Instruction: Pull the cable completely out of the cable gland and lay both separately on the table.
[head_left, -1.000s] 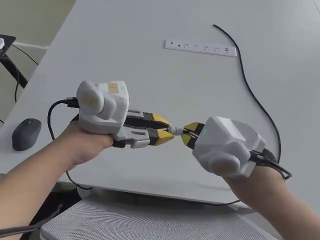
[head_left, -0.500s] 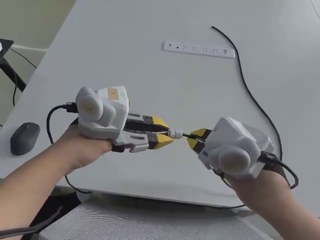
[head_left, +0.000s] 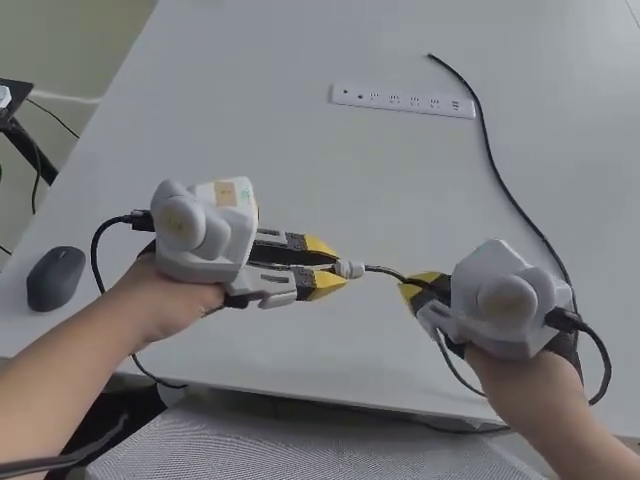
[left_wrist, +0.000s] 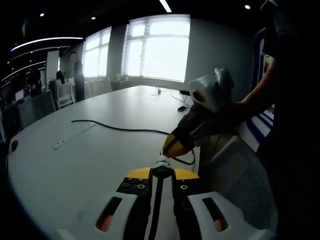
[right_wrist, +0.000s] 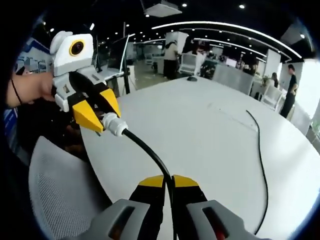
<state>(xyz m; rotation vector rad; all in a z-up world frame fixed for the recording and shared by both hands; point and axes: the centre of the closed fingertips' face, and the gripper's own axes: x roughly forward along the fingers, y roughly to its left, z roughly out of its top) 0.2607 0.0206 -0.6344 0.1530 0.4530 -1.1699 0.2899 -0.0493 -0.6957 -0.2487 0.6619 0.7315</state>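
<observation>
**Cable spans two grippers over the near table edge**

In the head view the left gripper (head_left: 332, 277) sits left of centre. Its yellow-tipped jaws are clamped on the white cable gland (head_left: 349, 269), which juts from the tips toward the right. A short run of black cable (head_left: 385, 272) leaves the gland's end and reaches the right gripper (head_left: 415, 290) in the lower right of the frame, whose jaws are pressed together on it. The cable is seated in the gland. Both are held in the air above the near edge of the white table (head_left: 300, 150), and neither touches it.

In the right gripper view the cable rises from between that gripper's closed jaws at bottom centre. It curves up and left to the gland, which is held in the other gripper's yellow tips at the upper left. In the left gripper view the gland is pinched at the jaw tips at bottom centre, with the right gripper just beyond it, right of centre.

A white power strip (head_left: 403, 99) lies at the upper centre of the head view. A black cord (head_left: 500, 180) runs from the top of the frame past the strip's right end and down toward the right. A dark mouse (head_left: 55, 278) rests at the left edge of the frame. A grey mesh chair (head_left: 250, 440) fills the bottom.
</observation>
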